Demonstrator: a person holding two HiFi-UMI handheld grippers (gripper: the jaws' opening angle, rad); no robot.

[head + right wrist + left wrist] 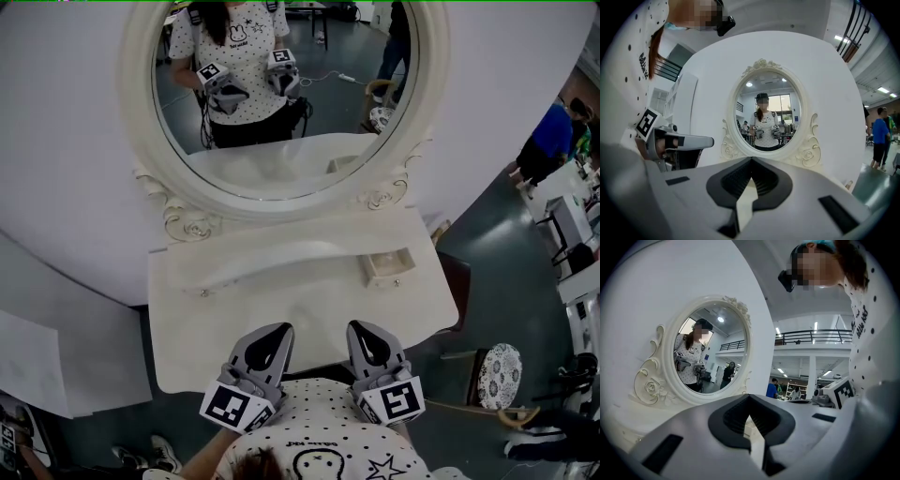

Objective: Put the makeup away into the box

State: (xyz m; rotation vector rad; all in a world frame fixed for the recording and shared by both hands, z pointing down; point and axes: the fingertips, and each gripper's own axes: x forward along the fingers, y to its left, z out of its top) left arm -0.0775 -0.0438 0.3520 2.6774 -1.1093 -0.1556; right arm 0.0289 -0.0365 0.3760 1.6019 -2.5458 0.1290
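Both hand-held grippers are narrow, jaws together with nothing between them: the left hand-held gripper and the right hand-held gripper hover side by side over the white bench's near edge. The small open box sits at the bench's right, below the oval mirror.

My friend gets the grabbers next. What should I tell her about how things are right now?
Left gripper: shut, empty, held low in front of the body.
Right gripper: shut, empty, beside the left one.
Things: both point over the white dressing table toward the oval mirror. A small drawer stands open at the tabletop's right. No makeup shows on the table, and no separate box either.
Done: nothing that can be seen.
Left: find the makeup, pick it up and put it away.
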